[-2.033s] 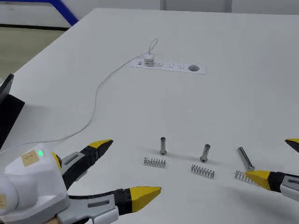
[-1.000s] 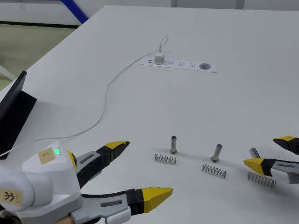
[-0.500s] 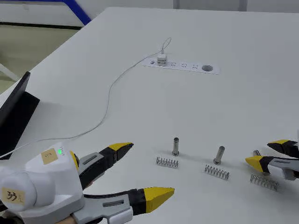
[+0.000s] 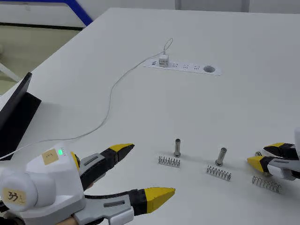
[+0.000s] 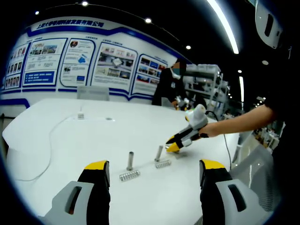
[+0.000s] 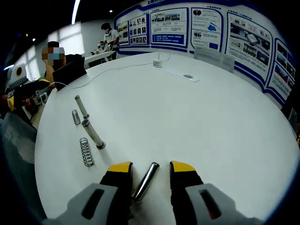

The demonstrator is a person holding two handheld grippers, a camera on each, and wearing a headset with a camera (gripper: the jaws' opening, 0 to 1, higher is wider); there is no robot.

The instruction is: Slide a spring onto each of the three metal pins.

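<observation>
Two grippers work at the near side of the white table [image 4: 225,108]. The left gripper [image 4: 140,172], at 7 o'clock in the head view, is released: its jaws are spread wide with nothing between them, posed as they were two seconds ago. The right gripper [image 4: 265,154], at 4 o'clock, straddles the third pin [image 6: 145,180], which lies flat on the table. The right gripper view shows a gap on each side of the pin, so the tool is not yet clenched on it. Its jaws stand closer together than half a second ago. Two seconds ago one jaw tip was at the third spring [image 4: 267,183]; that spring now lies bare, just beside the tips at their 6 o'clock.

Farther along the row, the second spring [image 4: 218,173] and first spring [image 4: 168,161] lie flat, each at 6 o'clock of its pin. The second pin [image 4: 221,156] and first pin [image 4: 177,146] stand on end, unmoved.

Beyond them, a white cable [image 4: 110,101] runs to a power strip [image 4: 183,67] at 12 o'clock.
</observation>
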